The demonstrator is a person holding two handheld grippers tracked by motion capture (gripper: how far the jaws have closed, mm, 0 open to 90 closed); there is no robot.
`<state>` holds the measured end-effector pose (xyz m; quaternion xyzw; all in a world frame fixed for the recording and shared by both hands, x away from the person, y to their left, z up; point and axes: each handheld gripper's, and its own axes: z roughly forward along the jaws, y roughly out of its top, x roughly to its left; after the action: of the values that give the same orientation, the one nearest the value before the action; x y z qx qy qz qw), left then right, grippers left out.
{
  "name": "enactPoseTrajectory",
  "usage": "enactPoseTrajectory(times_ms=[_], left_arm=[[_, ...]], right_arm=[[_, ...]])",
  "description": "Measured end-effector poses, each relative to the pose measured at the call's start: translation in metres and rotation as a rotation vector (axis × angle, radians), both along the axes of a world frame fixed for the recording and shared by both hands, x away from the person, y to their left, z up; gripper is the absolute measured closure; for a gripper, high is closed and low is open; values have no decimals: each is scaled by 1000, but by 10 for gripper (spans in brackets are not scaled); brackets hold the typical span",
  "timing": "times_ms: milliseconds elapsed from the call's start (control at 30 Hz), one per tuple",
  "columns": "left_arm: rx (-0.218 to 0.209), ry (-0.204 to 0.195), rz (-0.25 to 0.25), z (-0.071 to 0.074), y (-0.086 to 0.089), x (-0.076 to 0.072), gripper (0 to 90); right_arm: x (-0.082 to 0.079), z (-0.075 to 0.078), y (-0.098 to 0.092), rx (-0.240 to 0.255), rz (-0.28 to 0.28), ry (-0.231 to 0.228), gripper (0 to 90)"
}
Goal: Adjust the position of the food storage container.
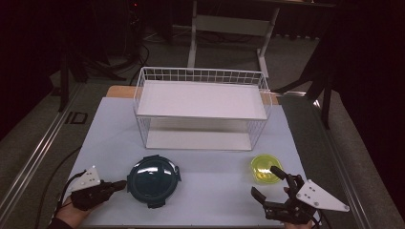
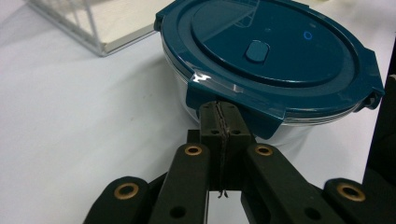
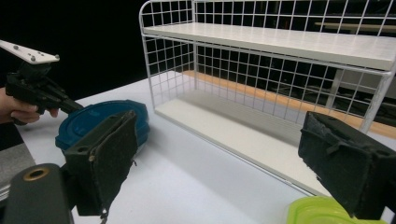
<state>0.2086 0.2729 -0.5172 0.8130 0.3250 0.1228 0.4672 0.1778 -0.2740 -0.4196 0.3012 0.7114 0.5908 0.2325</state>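
One round container [image 1: 154, 180] with teal clip lid; left tool [image 1: 120, 183] pressed together beside it.

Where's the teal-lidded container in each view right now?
High view: teal-lidded container sits low, left of centre, beside the left gripper.
Left gripper view: upper right, just beyond the shut jaws.
Right gripper view: left, mid-height.
Shared landmark: the white wire rack.
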Motion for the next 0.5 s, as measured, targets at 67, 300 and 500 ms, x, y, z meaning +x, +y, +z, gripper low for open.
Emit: enactPoseTrajectory(times_ms=[67,300,500], left_arm=[[14,-1,-1,1,-2,2,896],[21,11,4,3,-3,3,896],[12,18,6,3,-7,4,897]], right_arm=[[0,0,-1,10,3,-2,112],[0,-1,0,-10,-7,-8,108],[2,-4,4,-23,9,7,108]])
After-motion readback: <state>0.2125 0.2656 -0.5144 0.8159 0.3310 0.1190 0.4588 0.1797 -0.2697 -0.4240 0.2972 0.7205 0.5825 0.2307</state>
